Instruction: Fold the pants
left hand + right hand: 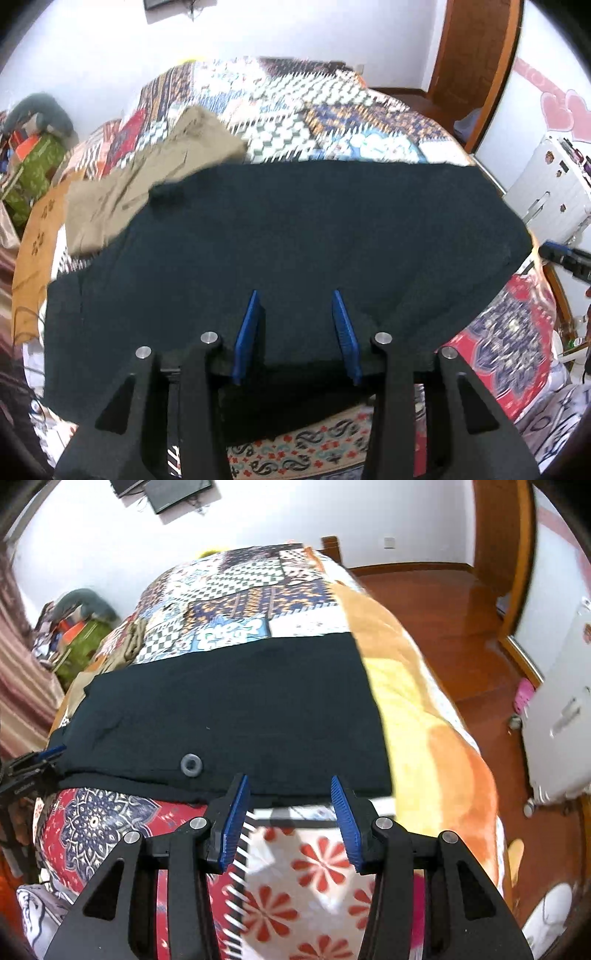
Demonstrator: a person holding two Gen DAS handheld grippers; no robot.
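Note:
Dark navy pants (280, 251) lie flat as a folded block across the patterned bed; they also show in the right wrist view (236, 709), with a grey button (191, 764) near the front edge. My left gripper (295, 299) is open, its blue pads over the near part of the pants, holding nothing. My right gripper (288, 786) is open at the pants' near edge, empty. The right gripper shows at the right edge of the left wrist view (565, 254); the left gripper shows at the left edge of the right wrist view (33, 764).
Khaki pants (147, 177) lie folded at the far left of the bed, touching the dark pants. The patchwork quilt (295, 103) covers the bed. A white cabinet (557, 716) stands on the wooden floor (443, 602) to the right. A clutter pile (33, 147) is far left.

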